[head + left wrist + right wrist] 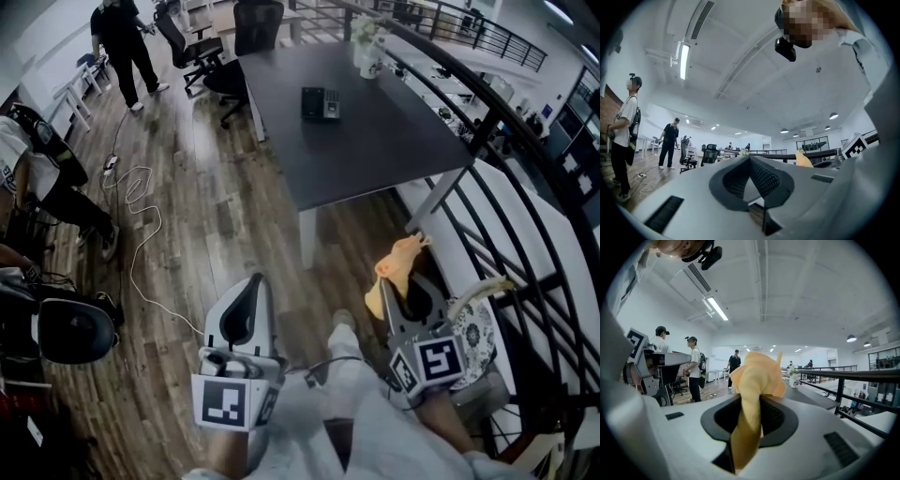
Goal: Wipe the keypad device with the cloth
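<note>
The keypad device [320, 103], a small dark box, lies on the dark table [375, 150] well ahead of me. Both grippers are held low over the floor, far short of the table. My right gripper [400, 281] is shut on a yellow-orange cloth [397, 265], which bunches out above the jaws and hangs down below them. In the right gripper view the cloth [756, 380] fills the space between the jaws of that gripper [757, 398]. My left gripper [253, 283] is to its left; in its own view the left gripper [750, 158] has its tips together with nothing held.
A white vase with flowers [367, 52] stands at the table's far end. Office chairs [246, 37] sit behind the table. A black railing [525, 216] runs along the right. People [127, 42] stand at the left, and a white cable [141, 225] lies on the wooden floor.
</note>
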The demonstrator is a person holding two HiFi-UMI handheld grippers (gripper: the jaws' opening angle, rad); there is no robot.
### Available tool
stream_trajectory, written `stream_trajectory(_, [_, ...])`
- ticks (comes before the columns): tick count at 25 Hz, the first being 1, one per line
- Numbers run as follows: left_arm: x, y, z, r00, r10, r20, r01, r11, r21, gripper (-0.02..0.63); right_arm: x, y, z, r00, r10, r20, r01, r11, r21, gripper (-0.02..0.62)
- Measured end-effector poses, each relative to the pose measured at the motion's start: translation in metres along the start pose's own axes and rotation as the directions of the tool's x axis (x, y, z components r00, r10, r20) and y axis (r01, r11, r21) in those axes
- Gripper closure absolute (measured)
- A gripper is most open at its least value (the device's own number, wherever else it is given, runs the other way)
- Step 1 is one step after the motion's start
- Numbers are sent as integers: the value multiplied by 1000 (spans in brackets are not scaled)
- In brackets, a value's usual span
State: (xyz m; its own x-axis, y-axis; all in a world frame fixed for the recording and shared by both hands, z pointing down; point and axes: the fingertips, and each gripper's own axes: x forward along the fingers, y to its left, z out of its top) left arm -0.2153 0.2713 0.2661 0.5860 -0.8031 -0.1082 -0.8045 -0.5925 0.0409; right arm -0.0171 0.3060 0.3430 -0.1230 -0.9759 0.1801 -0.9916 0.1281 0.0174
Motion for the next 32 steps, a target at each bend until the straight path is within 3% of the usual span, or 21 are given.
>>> stream_trajectory(15, [116,3,-8,998,65,-9,-65,997,35,594,109,-74,16,995,102,-1,-102,995,-1,497])
stream_trajectory(22, [178,-6,2,995,95,34,-96,995,25,594,153,-125,23,991,130,2,-130,991,4,497])
stream_trajectory(32, [241,-12,-18,986,168,1,-168,986,18,594,207,-180,16,983,183,-19,-182,983,18,497])
